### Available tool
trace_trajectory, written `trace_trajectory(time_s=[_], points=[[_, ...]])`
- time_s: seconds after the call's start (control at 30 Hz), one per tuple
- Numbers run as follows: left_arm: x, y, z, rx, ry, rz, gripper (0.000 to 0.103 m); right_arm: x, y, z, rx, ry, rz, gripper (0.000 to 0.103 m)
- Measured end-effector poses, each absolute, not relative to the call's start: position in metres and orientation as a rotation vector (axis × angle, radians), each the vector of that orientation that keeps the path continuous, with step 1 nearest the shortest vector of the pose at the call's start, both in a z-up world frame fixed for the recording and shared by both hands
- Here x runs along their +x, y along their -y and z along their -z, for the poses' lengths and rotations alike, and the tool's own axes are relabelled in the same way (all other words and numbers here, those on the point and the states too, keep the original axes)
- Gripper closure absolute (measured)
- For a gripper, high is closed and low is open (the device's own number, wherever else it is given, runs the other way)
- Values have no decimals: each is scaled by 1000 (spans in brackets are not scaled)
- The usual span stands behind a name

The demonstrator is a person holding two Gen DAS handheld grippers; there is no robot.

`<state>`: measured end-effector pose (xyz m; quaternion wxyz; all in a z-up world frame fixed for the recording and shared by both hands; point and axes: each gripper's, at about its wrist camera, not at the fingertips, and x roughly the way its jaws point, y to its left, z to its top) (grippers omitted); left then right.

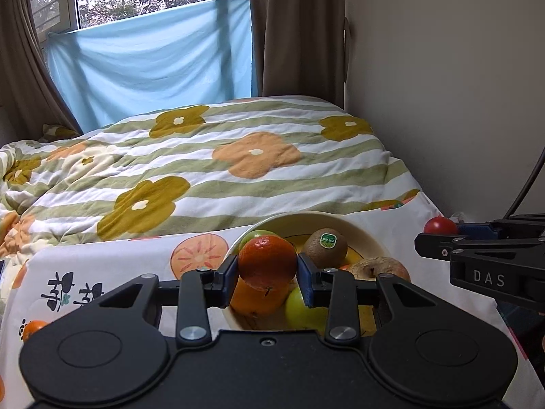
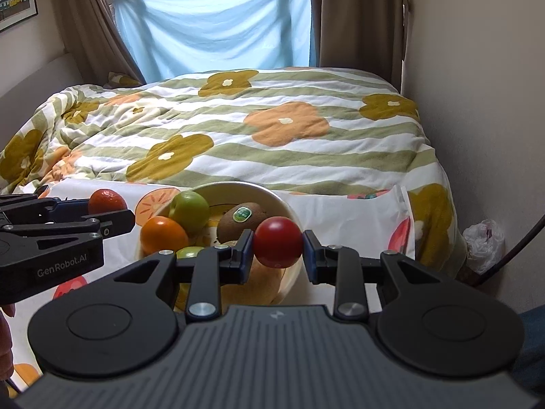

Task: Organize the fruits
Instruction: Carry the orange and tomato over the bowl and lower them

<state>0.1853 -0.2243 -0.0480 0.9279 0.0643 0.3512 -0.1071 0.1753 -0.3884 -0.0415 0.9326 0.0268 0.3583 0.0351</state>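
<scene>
A cream bowl (image 1: 361, 230) of fruit sits on the bed's printed cloth; it also shows in the right wrist view (image 2: 289, 211). It holds a kiwi (image 1: 325, 247) with a green sticker, an orange (image 2: 163, 235), green apples (image 2: 189, 212) and a tan bagel-like piece (image 1: 378, 267). My left gripper (image 1: 267, 272) is shut on a mandarin orange (image 1: 267, 260) just above the bowl's near left side. My right gripper (image 2: 277, 250) is shut on a red tomato (image 2: 277, 242) above the bowl's right rim.
A flowered, striped quilt (image 1: 221, 156) covers the bed behind the bowl. A wall (image 1: 460, 102) runs along the right side, with a dark cable (image 1: 528, 184). A white plastic bag (image 2: 483, 242) lies on the floor by the wall. Curtains and a blue sheet hang at the window.
</scene>
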Motion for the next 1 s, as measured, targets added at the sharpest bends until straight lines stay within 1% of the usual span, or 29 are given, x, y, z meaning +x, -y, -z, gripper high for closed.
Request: trace_trajectory(time_s=[0.23,0.43,0.5,0.53,0.6,0.67,0.83,0.9,1.0], points=[[225,252,76,164,-795,213,63,214,409,64,64,-760,-101,58],[243,265,94,188,-848,210,62,232,412,81,64,-791,-137,58],[246,267,96,184,-861,207,60,235,413,84,65,-798,-145,58],[247,268,96,190,-866,201,56,237,413,85,66,-801,-149,58],[246,268,95,192,-854,192,28,239,415,86,69,-806,-154,58],[243,263,90,178,-838,185,19,241,415,87,70,-809,-160,58],[237,250,81,161,-838,160,18,244,413,85,57,-815,-180,58],[232,245,78,159,-834,149,15,246,412,84,55,-817,-191,58],[225,238,76,152,-826,133,13,250,407,84,50,-830,-211,58]])
